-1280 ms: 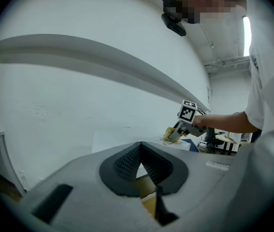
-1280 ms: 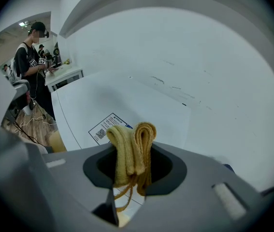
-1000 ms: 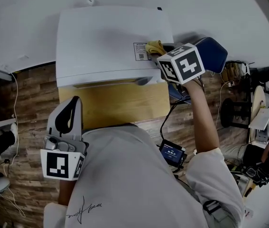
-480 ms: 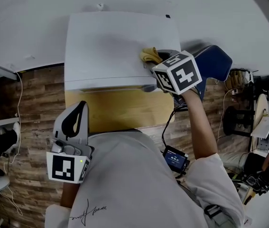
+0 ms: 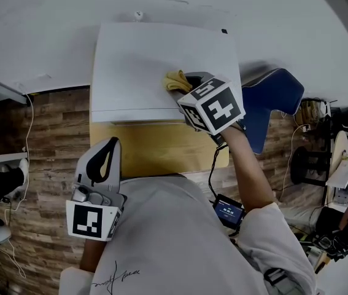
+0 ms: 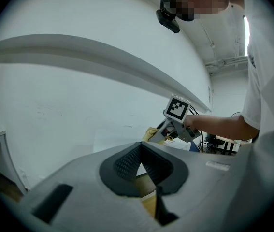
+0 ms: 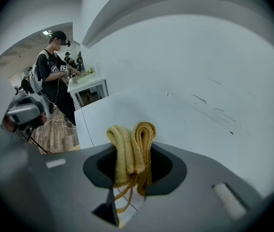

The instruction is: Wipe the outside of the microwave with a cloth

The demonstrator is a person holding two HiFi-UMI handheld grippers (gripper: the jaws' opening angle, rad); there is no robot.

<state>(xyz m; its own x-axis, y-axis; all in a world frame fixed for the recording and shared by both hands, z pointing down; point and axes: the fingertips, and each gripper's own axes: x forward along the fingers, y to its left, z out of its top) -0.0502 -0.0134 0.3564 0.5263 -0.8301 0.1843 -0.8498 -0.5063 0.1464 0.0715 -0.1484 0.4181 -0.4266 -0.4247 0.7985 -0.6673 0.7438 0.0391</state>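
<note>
The white microwave (image 5: 161, 60) stands in the upper middle of the head view, on a wooden table (image 5: 161, 149) whose top shows just below it. The right gripper (image 5: 187, 83) is clenched on a yellow cloth (image 5: 175, 80). In the right gripper view the cloth (image 7: 131, 151) is a folded bunch that stands up between the jaws, with loose threads hanging below. The bunch rests on the top panel of the microwave, a little right of the centre and near its front edge. The left gripper (image 5: 108, 147) hangs at the lower left of the frame, apart from the microwave. Its jaws are closed together on nothing.

The step in hand appears to be the wiping of the top panel. To do it well, I think the gripper should be tilted so that only the cloth meets the surface, not the hard jaw tips. Since the bunch is narrow, the passes probably need to overlap and to reach the far corners at the top of the frame. The pressure should be light and even, and the sides and front probably remain for later.
</note>
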